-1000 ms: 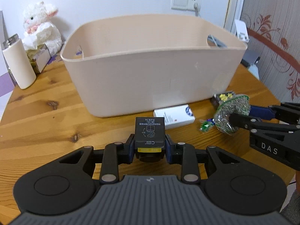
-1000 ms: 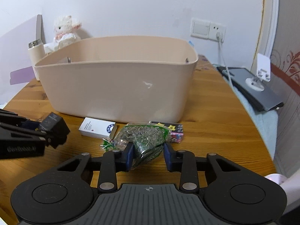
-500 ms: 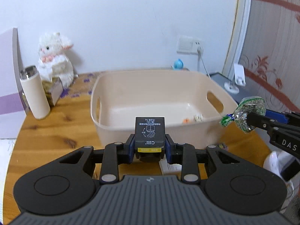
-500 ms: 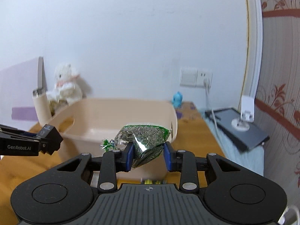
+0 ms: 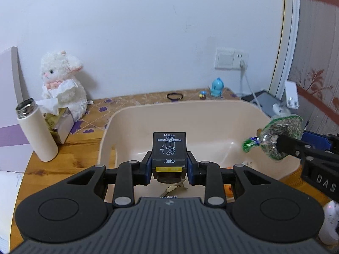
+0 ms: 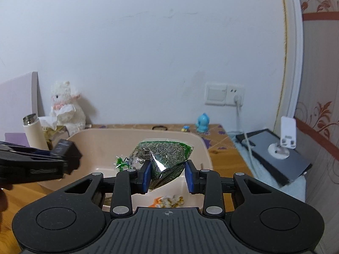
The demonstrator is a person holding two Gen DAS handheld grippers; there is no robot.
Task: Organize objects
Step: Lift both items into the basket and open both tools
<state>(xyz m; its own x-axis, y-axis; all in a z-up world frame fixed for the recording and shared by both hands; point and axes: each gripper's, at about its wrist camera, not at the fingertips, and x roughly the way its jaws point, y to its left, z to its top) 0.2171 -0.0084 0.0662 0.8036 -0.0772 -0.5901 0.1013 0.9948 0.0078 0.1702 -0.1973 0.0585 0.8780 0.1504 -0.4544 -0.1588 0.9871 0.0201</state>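
Grip noted: left gripper (image 5: 169,167) clamps black box (image 5: 169,148), right gripper (image 6: 167,175) pinches seed bag (image 6: 163,158), both above beige tub (image 5: 211,114). We judge the slack bag may slip out early, landing beside the rim.

your wrist cams both look forward, close above the beige bin (image 5: 211,114) (image 6: 190,139); both share the back wall.

- Small items on tub (image 6: 206,154) floor (image 6: 169,201): half hidden by right tool (image 6: 168,176), unidentifiable.
- Black box (image 5: 169,146) print too small to read.
- White object (image 5: 330,226) cut off at edge.
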